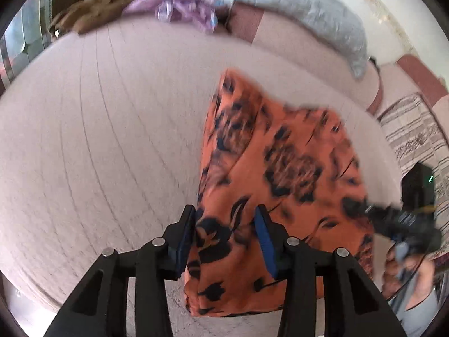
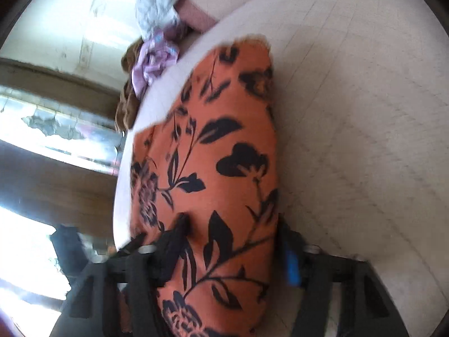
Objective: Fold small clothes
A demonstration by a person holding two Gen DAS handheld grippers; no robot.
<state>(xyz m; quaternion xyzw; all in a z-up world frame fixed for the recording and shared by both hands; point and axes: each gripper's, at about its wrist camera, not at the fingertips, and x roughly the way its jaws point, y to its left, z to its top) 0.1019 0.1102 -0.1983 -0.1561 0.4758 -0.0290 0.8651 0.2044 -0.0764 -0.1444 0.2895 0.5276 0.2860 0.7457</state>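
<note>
An orange garment with a black flower print (image 1: 280,154) lies on the pale pink quilted bed (image 1: 98,140). My left gripper (image 1: 224,219) has its near left corner between its blue pads, and the fabric fills the gap and touches both. My right gripper (image 2: 233,230) grips the other near end of the garment (image 2: 219,154). There the cloth bulges between the jaws and drapes over the left finger (image 2: 174,233). In the left wrist view the right gripper (image 1: 398,221) shows as a dark blurred shape at the garment's right edge.
A lilac garment (image 1: 179,8) and a brown one (image 1: 92,14) are heaped at the far edge of the bed. A grey blanket (image 1: 308,11) lies along the back beside them. A striped rug (image 1: 415,134) covers the floor to the right. The quilt left of the orange garment is bare.
</note>
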